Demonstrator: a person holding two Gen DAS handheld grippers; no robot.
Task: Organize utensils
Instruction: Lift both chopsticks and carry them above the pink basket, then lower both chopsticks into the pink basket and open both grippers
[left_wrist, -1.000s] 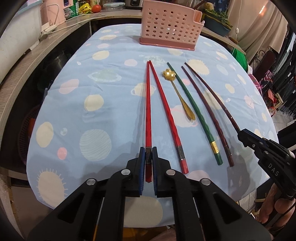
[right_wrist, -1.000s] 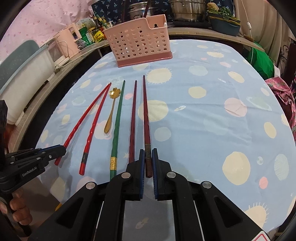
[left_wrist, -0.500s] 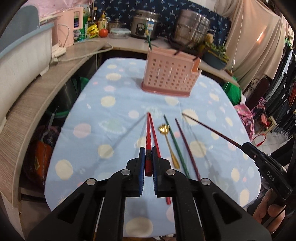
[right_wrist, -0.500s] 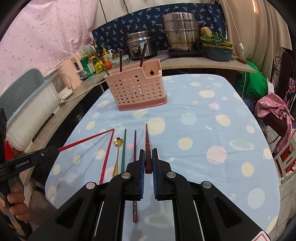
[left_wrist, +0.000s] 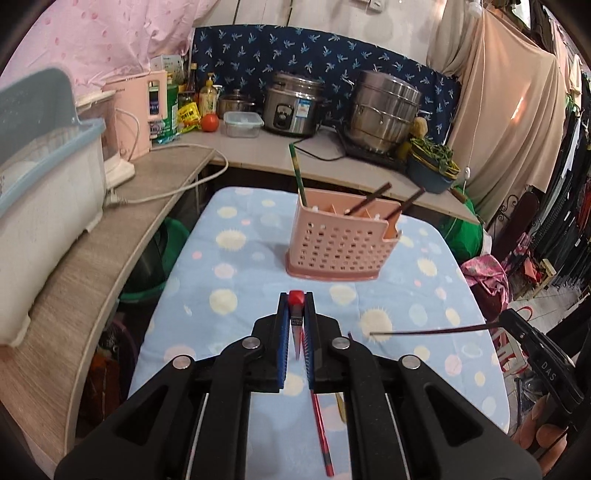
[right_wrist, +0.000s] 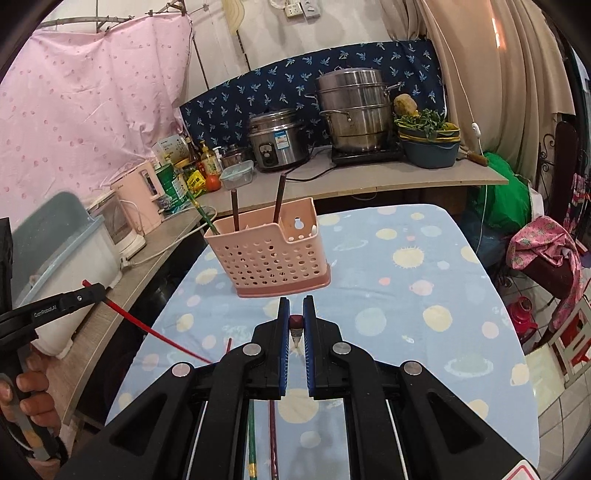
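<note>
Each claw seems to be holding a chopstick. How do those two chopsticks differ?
The left claw grips a bright red chopstick; the right claw grips a dark maroon chopstick. Seen from the opposite camera, the red one slopes downward, while the maroon one lies nearly level. Both are held by their thick ends, above the table, short of the pink basket.

The right tool (right_wrist: 296, 326) grips a dark red chopstick (right_wrist: 296, 322) above the table, facing the pink basket (right_wrist: 271, 254).

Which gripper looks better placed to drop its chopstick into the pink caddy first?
Probably the right gripper: its dark red chopstick sits nearer the pink caddy. The left gripper with its red chopstick is farther back.
</note>
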